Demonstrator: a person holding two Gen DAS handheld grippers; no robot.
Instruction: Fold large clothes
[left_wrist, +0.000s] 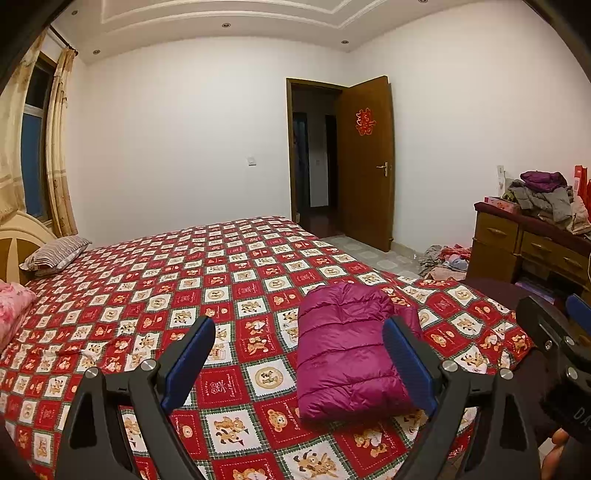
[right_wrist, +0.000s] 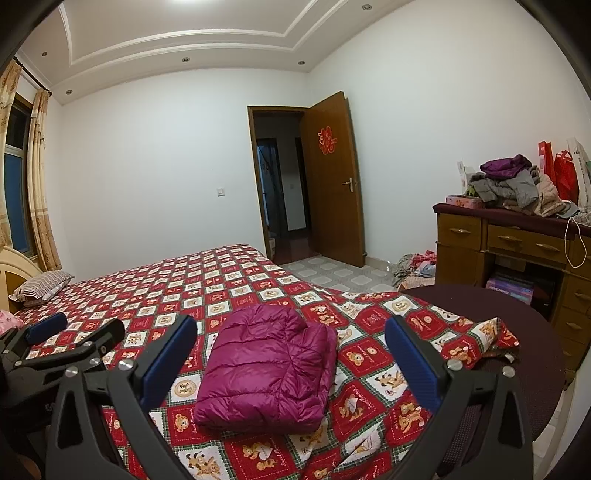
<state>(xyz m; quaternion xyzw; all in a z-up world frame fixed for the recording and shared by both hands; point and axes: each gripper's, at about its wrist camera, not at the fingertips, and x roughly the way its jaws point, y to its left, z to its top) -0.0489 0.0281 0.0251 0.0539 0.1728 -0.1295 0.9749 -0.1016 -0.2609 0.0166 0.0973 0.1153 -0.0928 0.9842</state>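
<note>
While both tools hang above the near edge of the bed (left_wrist: 155, 288), we log the magenta puffer jacket (left_wrist: 347, 354) as already a folded bundle on the red bear-print bedspread (right_wrist: 258, 273), near the bed's near right corner. Left gripper (left_wrist: 299, 362): blue pads wide apart, nothing between them touching; the jacket sits ahead and to the right of its centre line, its right pad overlapping the bundle's right edge in view only. Right gripper (right_wrist: 291, 362): also spread, holding nothing, and the jacket lies almost dead ahead between its pads, so we judge the right hand better lined up, though both look about equally near. Long axis of the bundle runs roughly away from us, slightly tilted left at the far end; the rumpled, thicker end points to the far side, the smooth folded edge faces us. We can't tell collar from hem. Judging by the neat shape, folding of this piece looks finished or nearly so. More clothes sit piled on the wooden dresser (right_wrist: 480, 236) to the right, well apart from the bed.
</note>
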